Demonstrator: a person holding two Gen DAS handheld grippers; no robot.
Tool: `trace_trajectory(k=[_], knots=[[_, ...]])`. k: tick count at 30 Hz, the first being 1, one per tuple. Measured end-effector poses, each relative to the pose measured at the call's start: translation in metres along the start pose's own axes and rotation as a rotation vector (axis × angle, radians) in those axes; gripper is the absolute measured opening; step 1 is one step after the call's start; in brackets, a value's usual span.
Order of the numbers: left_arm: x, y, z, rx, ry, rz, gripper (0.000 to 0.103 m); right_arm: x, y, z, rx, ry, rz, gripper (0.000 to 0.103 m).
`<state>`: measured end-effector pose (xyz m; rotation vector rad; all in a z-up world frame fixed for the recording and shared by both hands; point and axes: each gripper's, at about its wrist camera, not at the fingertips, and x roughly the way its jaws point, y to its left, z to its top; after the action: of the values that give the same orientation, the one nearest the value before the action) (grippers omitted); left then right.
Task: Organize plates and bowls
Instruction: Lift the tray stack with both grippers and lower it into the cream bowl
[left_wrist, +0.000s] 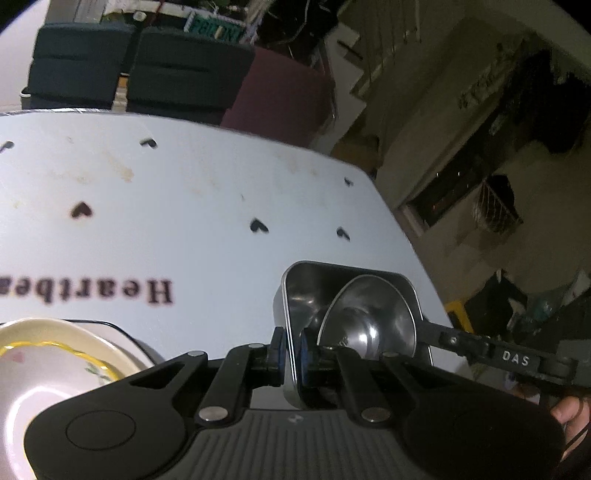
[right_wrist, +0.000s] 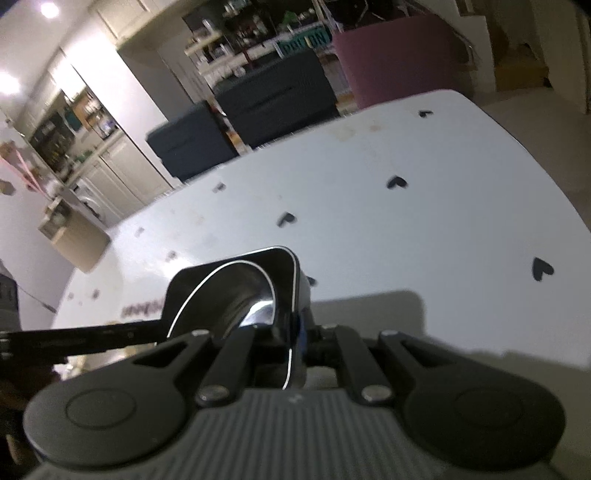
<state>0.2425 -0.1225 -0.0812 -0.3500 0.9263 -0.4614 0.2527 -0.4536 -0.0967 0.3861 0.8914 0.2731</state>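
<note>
A square steel bowl (left_wrist: 306, 291) is held above the white table (left_wrist: 184, 192), with a round steel bowl (left_wrist: 373, 317) sitting tilted inside it. My left gripper (left_wrist: 291, 354) is shut on the near left wall of the square bowl. My right gripper (right_wrist: 293, 332) is shut on the opposite wall of the same square bowl (right_wrist: 284, 266); its arm also shows in the left wrist view (left_wrist: 513, 358). The round bowl (right_wrist: 236, 291) shows in the right wrist view too. A cream plate with yellow trim (left_wrist: 55, 373) lies at the lower left.
The table is white with black heart marks and the word "Heartbe". Two dark chairs (left_wrist: 147, 66) and a maroon chair (left_wrist: 284, 92) stand beyond the far edge. The table's right edge (left_wrist: 406, 229) drops to the floor.
</note>
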Motion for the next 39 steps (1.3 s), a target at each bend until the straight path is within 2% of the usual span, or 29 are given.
trace_trajectory(k=[8, 17, 30, 39], knots=[[-0.051, 0.021, 0.005, -0.038, -0.095, -0.009, 0.008, -0.017, 0.026, 0.002, -0.011, -0.077, 0.115, 0.006], [-0.104, 0.049, -0.003, -0.081, -0.157, -0.014, 0.008, -0.002, 0.061, 0.005, -0.035, -0.080, 0.171, 0.006], [-0.166, 0.103, -0.025, -0.164, -0.212, 0.032, 0.008, 0.024, 0.120, 0.000, -0.044, -0.026, 0.245, 0.006], [-0.177, 0.132, -0.041, -0.226, -0.180, 0.033, 0.008, 0.041, 0.146, -0.014, -0.039, 0.054, 0.251, 0.006]])
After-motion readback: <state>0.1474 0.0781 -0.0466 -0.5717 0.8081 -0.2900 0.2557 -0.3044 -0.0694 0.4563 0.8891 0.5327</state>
